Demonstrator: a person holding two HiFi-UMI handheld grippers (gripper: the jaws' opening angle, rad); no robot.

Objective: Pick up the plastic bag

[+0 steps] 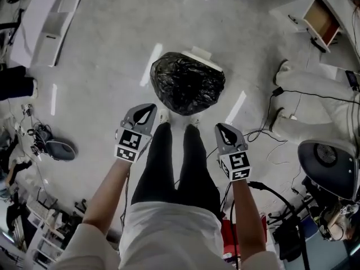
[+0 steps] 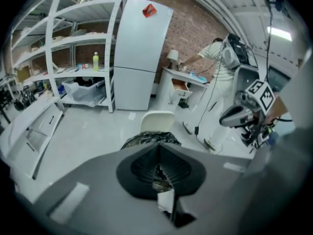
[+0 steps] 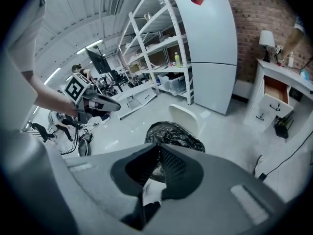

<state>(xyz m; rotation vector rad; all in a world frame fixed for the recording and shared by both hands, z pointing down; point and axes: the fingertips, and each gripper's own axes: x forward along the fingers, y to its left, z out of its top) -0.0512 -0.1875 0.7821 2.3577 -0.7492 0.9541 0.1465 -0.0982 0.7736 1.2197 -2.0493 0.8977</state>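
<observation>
Tool status, head view: left tool (image 1: 145, 115) and right tool (image 1: 226, 133) are both held out over the floor (image 1: 101, 49), one on either side of the person's legs (image 1: 174, 162), well apart from each other, each pointing forward toward the plastic bag (image 1: 187, 82). Neither tool touches the bag. The bag is black, glossy and crumpled, and sits bulging on the floor just ahead of the person's shoes, roughly midway between the two tools. A white rounded object (image 1: 201, 55) stands directly behind it, touching or very nearly so. Cables (image 1: 315, 97) trail across the floor to the right. Left gripper view: the two jaws are pressed together along their length with nothing between them. The top of the bag shows just above the jaw tips, with the white rounded object behind it. Beyond stand a white refrigerator (image 2: 139, 53), white shelving (image 2: 73, 33) and a person in light clothing (image 2: 220, 77) at a small desk. The right tool appears at the right edge. Right gripper view: the jaws are likewise together and empty. The bag lies on the floor beyond the tips, clear of them, and the left tool shows at the left.
</observation>
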